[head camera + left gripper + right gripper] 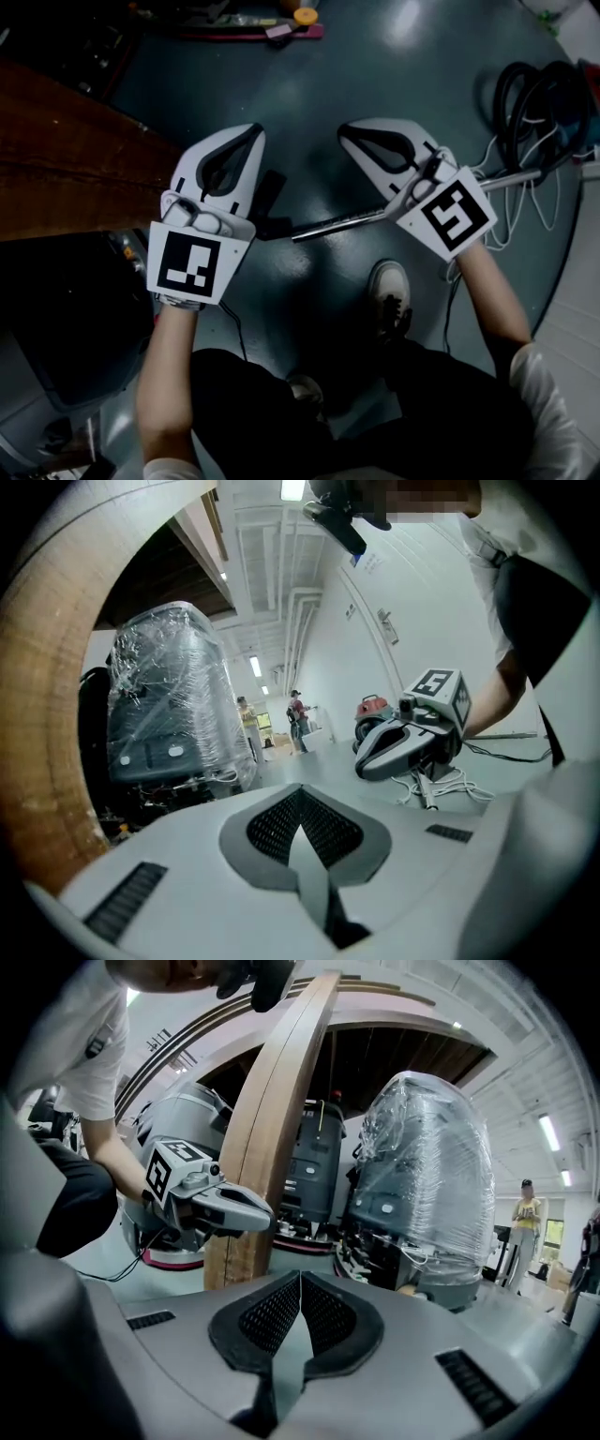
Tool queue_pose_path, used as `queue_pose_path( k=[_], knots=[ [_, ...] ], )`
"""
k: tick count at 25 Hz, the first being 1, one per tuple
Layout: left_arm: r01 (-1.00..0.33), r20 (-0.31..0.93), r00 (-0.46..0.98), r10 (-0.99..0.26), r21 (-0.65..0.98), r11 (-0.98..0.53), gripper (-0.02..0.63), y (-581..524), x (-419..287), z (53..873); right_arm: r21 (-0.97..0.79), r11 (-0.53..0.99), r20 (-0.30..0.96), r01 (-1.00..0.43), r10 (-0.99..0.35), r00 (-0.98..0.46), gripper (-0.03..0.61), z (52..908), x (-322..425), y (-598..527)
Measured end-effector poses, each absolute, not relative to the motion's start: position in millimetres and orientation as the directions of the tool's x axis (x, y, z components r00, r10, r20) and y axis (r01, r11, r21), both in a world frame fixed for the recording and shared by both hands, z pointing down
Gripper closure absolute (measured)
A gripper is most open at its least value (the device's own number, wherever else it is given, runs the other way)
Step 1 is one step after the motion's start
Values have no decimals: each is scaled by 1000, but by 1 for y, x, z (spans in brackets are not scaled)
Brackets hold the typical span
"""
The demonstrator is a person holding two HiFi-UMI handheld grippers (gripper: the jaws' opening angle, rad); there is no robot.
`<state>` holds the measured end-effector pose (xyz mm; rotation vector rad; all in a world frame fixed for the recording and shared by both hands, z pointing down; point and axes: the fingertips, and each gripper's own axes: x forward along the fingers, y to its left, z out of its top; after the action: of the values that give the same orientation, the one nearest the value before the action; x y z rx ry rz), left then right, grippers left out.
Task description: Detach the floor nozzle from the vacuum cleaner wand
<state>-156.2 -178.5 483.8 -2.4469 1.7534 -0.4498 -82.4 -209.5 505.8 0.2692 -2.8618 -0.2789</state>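
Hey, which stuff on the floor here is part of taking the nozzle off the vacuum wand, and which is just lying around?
Job: metal wand; dark floor nozzle by its end; black hose.
Lying about: white cable; plastic-wrapped machine; wooden surface; orange disc.

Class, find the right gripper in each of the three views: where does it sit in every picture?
Head view: right gripper, upper right of centre, jaws pointing up-left.
Left gripper view: right gripper, right of centre, pointing left.
Right gripper view: right gripper, its own shut jaws, bottom centre.
Shared landmark: plastic-wrapped machine, in both gripper views.
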Motion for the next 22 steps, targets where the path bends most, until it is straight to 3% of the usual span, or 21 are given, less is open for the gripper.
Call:
queue_pose_path(
  k=[5,22],
  knots=[
    [-922,163,184,-969,-312,-227,612,-181,-174,467,211,963,208,-166,-210,-955,549,493,-83,-211],
    [-906,213,195,-958,-336,-259,612,-178,-170,477,230,961,235,-155,-209,-949,551,499,-82,-209]
  ],
)
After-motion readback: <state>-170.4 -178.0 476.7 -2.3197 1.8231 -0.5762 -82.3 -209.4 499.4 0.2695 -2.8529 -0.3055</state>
